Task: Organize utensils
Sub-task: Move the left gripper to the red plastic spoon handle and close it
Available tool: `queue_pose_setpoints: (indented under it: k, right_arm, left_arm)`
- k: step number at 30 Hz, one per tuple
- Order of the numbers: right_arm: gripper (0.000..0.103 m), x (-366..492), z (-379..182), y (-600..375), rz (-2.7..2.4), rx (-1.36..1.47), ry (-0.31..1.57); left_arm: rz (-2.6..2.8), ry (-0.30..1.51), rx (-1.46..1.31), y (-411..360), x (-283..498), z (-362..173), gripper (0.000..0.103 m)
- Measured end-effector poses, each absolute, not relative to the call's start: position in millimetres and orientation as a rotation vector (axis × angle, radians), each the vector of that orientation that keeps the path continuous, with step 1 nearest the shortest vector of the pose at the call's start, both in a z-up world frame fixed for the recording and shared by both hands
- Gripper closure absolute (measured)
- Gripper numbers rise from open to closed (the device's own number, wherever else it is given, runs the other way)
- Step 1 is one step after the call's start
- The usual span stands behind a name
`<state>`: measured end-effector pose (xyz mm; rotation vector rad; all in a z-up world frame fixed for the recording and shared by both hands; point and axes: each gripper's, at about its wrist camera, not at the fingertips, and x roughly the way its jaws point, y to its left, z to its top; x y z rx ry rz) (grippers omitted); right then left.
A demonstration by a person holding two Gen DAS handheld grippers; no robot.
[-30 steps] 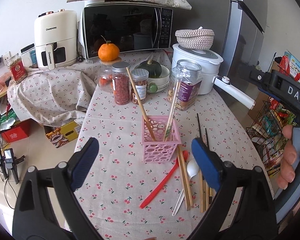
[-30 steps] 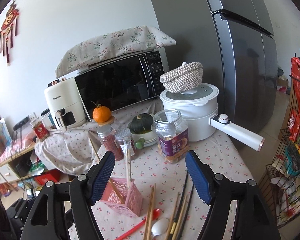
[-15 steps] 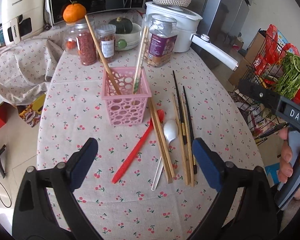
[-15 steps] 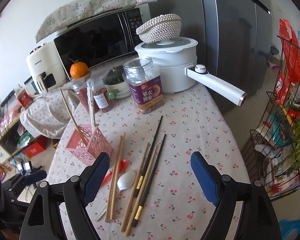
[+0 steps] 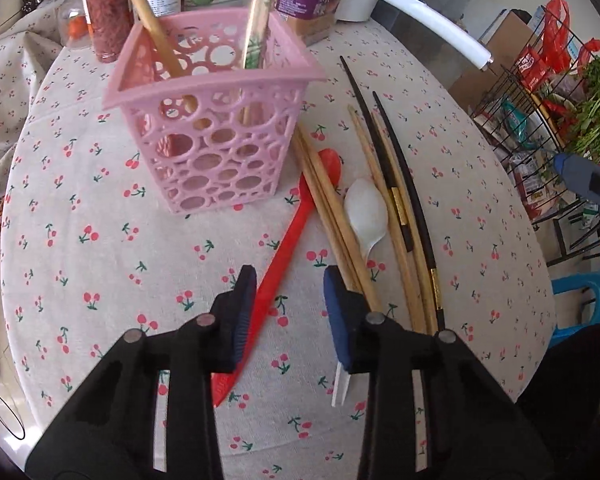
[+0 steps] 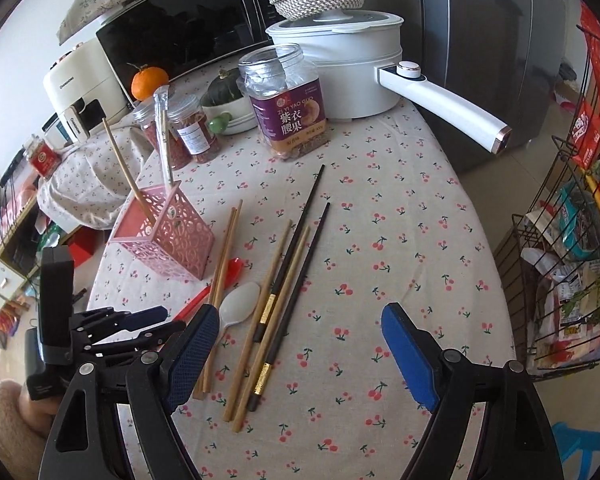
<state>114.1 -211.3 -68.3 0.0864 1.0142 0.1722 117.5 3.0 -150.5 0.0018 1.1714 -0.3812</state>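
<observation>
The left gripper [image 5: 289, 310] is held low over the tablecloth [image 5: 99, 272], jaws narrowed but not closed, nothing held between them. The red spoon [image 5: 295, 232] lies slantwise on the cloth, bowl up beside the pink basket [image 5: 215, 136], handle running down under the left-hand finger; its handle appears to sit at the left edge of the gap and not centred, though the finger hides the contact. For a clean pickup, the gripper would best be shifted slightly to its left so the handle is centred, then lowered until the pads flank the thin handle before being closed. Care is needed: the wooden chopsticks [image 5: 332, 216] lie touching the spoon's bowl and pass just under the right-hand finger, so they could be snagged or dragged. The white spoon [image 5: 366, 212] and the black chopsticks [image 5: 396, 168] lie further right and should be left undisturbed. A grip near mid-handle is judged wiser than near the tip, so that the spoon can be tipped upright into the basket, where two sticks already stand. The right gripper [image 6: 300, 354] is held wide and empty above the near edge of the table, clear of the work.
</observation>
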Motion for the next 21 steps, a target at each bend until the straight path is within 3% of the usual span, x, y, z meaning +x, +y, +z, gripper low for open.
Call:
queue_pose_setpoints:
  k: [3,4,5,21]
  right_arm:
    - [0.019,117,-71,-216,0.162,0.089,1.024]
    - [0.019,117,-71,-217,0.160,0.090,1.027]
    - [0.019,117,-71,-219,0.160,0.091,1.028]
    - [0.019,120,-70,-218,0.174,0.093,1.037]
  left_arm:
    - [-0.362,1.188,0.030,-4,122,-160,0.076]
    - [-0.353,1.180,0.030,-5,122,-159,0.087]
    - [-0.360,1.201,0.017,-4,124,-160,0.091]
    - [-0.340,1.417,0.040,17,72,-150,0.093]
